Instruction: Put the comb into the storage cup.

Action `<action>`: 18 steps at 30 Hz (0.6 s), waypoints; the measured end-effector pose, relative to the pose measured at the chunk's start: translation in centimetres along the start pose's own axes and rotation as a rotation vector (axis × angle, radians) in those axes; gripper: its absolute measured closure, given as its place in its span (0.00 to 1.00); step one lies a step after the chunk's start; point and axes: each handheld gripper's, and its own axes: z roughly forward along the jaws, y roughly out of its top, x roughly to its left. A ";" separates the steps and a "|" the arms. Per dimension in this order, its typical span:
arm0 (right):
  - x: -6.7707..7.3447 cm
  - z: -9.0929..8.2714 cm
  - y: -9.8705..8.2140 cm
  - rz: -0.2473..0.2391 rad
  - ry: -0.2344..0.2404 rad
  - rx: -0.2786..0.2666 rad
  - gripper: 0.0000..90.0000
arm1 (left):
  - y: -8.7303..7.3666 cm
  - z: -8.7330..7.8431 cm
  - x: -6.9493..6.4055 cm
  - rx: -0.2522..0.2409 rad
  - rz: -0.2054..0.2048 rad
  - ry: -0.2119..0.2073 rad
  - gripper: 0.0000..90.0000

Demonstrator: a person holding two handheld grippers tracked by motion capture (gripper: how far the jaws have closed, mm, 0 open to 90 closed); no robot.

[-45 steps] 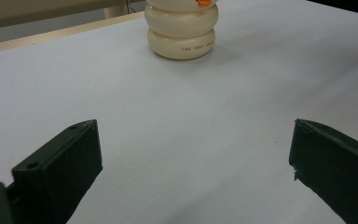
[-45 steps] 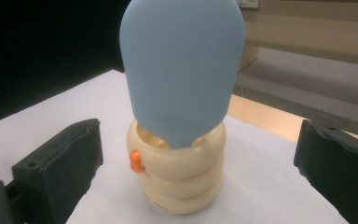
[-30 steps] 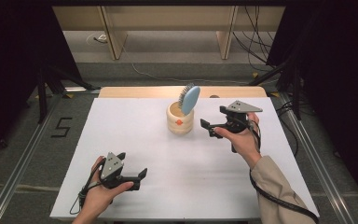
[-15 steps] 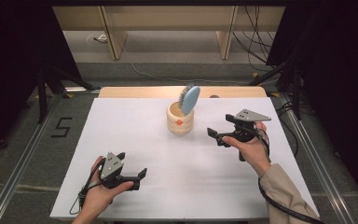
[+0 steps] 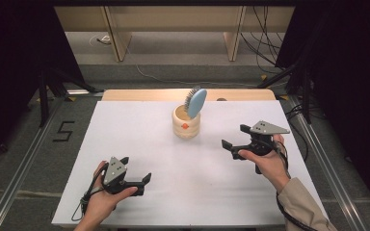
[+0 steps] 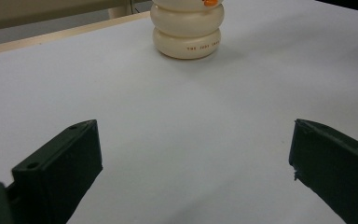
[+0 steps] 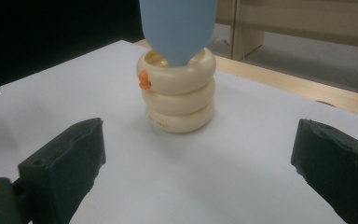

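A cream ribbed cup point(image 5: 186, 125) with an orange mark stands at the table's back middle. A blue hairbrush point(image 5: 195, 102) stands head-up in it, leaning right. The cup point(image 7: 177, 91) and brush point(image 7: 177, 25) sit ahead of my right gripper. The cup's base point(image 6: 187, 30) is far ahead in the left gripper view. My right gripper point(image 5: 235, 137) is open, empty, held right of the cup, well apart from it. My left gripper point(image 5: 145, 182) is open and empty near the front left edge.
The white table top point(image 5: 139, 139) has a bare wooden strip point(image 5: 139, 95) along its back edge. Cables point(image 5: 270, 33) lie on the floor behind. A metal rail point(image 5: 318, 144) runs along the right side, another point(image 5: 14, 178) along the left.
My right gripper has drawn back from the cup, moving right and toward the front of the table. The left gripper has stayed put.
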 end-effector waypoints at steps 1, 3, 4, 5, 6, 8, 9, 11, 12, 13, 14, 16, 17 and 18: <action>0.0 -0.2 -0.1 0.003 -0.002 0.000 0.04 | 0.0 0.0 0.0 0.000 0.000 0.001 0.02; -0.1 -0.4 -0.4 0.001 -0.002 0.003 0.04 | 0.0 0.0 0.0 -0.001 -0.001 0.002 0.02; -0.1 -0.6 -0.6 0.002 -0.004 0.004 0.04 | 0.0 0.0 0.0 -0.001 0.000 0.002 0.02; -0.1 -0.7 -0.7 0.002 -0.005 0.007 0.04 | 0.0 0.0 0.0 -0.001 0.000 0.003 0.02; -0.1 -0.8 -0.9 0.000 -0.005 0.008 0.04 | 0.0 0.0 0.0 -0.002 0.001 0.003 0.02; -0.1 -1.1 -1.1 -0.001 -0.007 0.010 0.05 | 0.0 0.0 0.1 -0.004 0.001 0.004 0.02; -0.2 -1.2 -1.3 -0.001 -0.009 0.010 0.05 | 0.0 -0.1 0.1 -0.004 0.001 0.005 0.02; -0.2 -1.5 -1.5 -0.002 -0.010 0.011 0.05 | 0.0 -0.1 0.1 -0.005 0.001 0.007 0.02; -0.2 -1.6 -1.7 -0.001 -0.010 0.011 0.05 | 0.0 -0.1 0.1 -0.005 0.001 0.008 0.02; -0.2 -1.7 -1.8 -0.002 -0.009 0.012 0.05 | 0.0 -0.1 0.1 -0.005 0.002 0.009 0.02; -0.2 -1.9 -2.0 -0.002 -0.008 0.012 0.05 | 0.0 -0.1 0.1 -0.005 0.005 0.009 0.02; -0.2 -2.2 -2.3 -0.004 -0.008 0.013 0.05 | 0.0 -0.1 0.1 -0.006 0.008 0.010 0.02; -0.2 -2.3 -2.4 -0.002 -0.009 0.013 0.05 | 0.0 -0.1 0.1 -0.006 0.008 0.010 0.02; -0.2 -2.4 -2.5 -0.005 -0.011 0.012 0.05 | 0.0 -0.1 0.1 -0.005 0.010 0.011 0.02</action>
